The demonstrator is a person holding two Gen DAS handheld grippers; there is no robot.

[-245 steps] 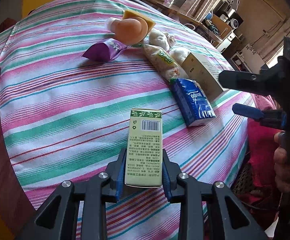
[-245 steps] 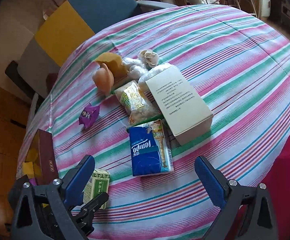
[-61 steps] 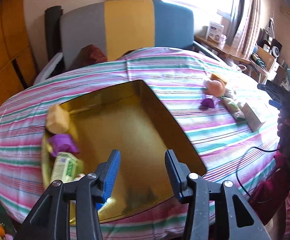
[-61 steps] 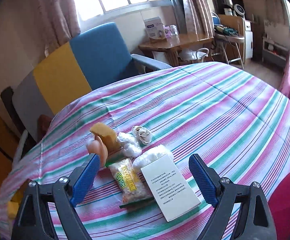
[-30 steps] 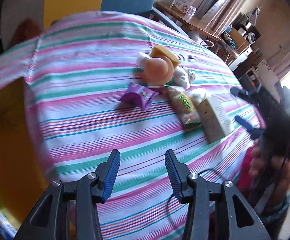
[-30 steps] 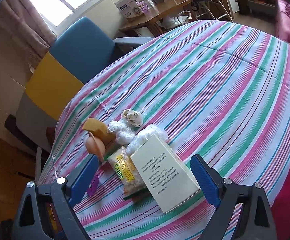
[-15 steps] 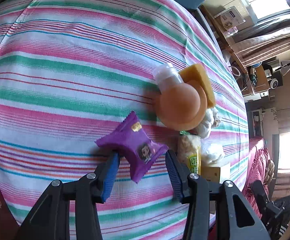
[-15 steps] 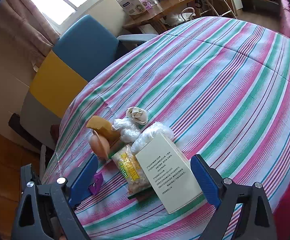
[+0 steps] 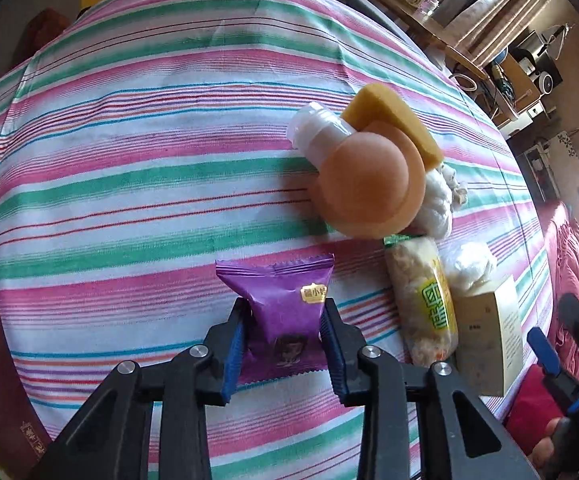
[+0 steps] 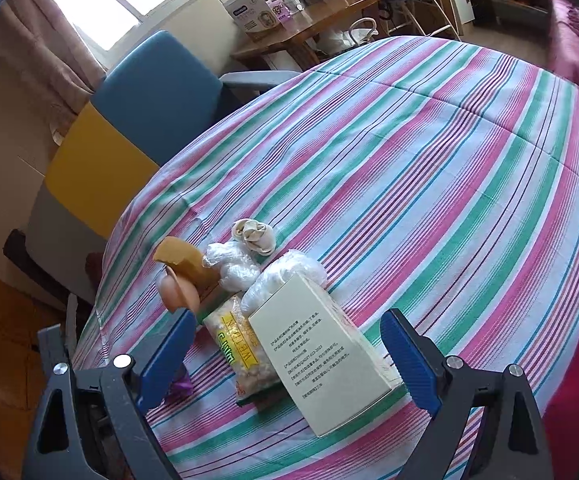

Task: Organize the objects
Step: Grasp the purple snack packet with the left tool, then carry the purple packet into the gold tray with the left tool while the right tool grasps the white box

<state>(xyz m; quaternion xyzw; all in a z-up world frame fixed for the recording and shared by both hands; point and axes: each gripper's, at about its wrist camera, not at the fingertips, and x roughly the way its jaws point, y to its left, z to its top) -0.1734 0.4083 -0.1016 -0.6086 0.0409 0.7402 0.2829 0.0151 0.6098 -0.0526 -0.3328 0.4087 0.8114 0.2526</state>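
Now the purple snack packet (image 9: 285, 312), a crinkly foil pillow, is seen pinched between the closing left tongs (image 9: 283, 350), its long axis running away from them across the striped table (image 9: 129, 184). Beside it lie a smooth peach bottle (image 9: 365, 192) and a cream carton (image 10: 321, 364), over which the right tongs (image 10: 289, 360) are held wide, nothing grasped.

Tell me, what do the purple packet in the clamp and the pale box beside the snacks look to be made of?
The purple packet looks like thin plastic film with a slight sheen: crimped zigzag ends, and it creases where the left gripper has just closed on it. The pale box looks like matte printed cardboard, with sharp folded edges and flat faces.
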